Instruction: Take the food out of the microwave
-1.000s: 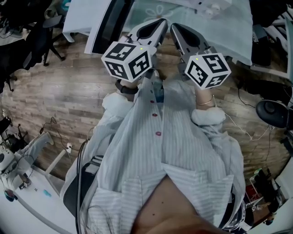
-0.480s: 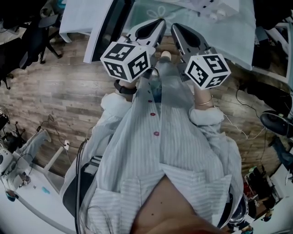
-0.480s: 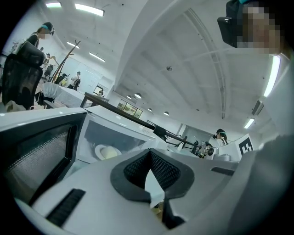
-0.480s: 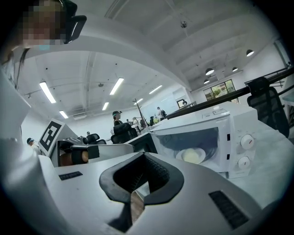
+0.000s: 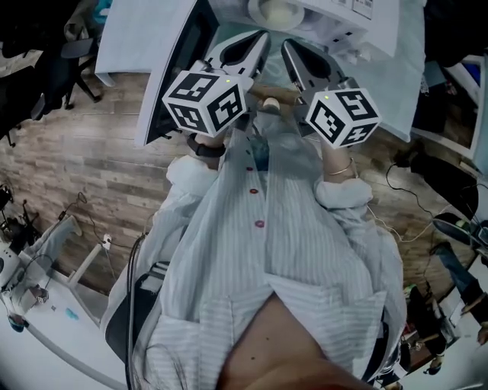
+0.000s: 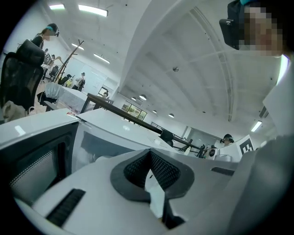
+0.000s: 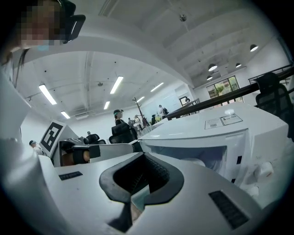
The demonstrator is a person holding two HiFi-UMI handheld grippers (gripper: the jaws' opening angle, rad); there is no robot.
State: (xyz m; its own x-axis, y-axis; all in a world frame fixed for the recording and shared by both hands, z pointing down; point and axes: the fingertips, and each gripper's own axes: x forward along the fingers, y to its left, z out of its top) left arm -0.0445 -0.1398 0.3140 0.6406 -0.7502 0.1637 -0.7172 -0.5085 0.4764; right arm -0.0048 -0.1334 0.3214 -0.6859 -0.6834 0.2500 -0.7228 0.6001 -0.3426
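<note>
Ahead, glossy boxy microwave (image 7: 216, 131), left gripper (image 6: 154, 181), right gripper (image 7: 138, 189), both closed.

Microwave (image 5: 358, 15): white body; its door (image 5: 164, 61) is white round a dark window.
Food (image 5: 278, 11): pale cream.
Left hand-held gripper (image 5: 259, 38): light grey shell, black ribbed pads, cube of black-and-white square markers.
Right hand-held gripper (image 5: 291, 47): same grey, black and chequered marking.
Shirt (image 5: 305, 251): pale, finely striped; buttons (image 5: 260, 224) dark red.
Floor (image 5: 99, 160): brown-grey wood planks.
</note>
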